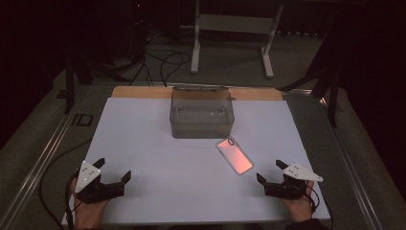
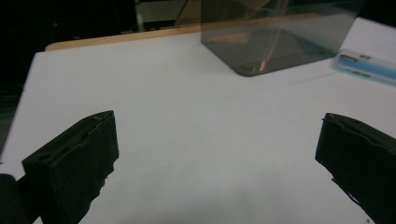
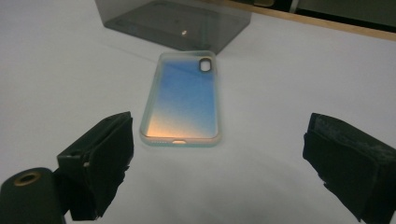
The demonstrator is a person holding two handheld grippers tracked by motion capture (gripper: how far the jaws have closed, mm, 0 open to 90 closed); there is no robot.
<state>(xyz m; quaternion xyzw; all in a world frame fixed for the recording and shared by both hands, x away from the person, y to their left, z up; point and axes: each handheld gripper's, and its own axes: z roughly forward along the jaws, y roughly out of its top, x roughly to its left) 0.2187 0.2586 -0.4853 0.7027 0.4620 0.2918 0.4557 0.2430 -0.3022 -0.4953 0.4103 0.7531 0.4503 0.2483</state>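
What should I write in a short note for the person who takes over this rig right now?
Left tool: open, holds nothing, near the table's front left.
Right tool: open, holds nothing, pointed at the phone case.
Phone case: flat on the white mat, just in front of the clear box and apart from it.
Done: nothing grasped yet.
Left: probably grasp the case; the box looks like its likely place.

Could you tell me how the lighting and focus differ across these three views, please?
High view: dim and soft, dark surroundings, phone case glowing pink. Left gripper view: near fingers blurred, reflections streak the clear box. Right gripper view: brighter, case fairly sharp, a small glint on the box.
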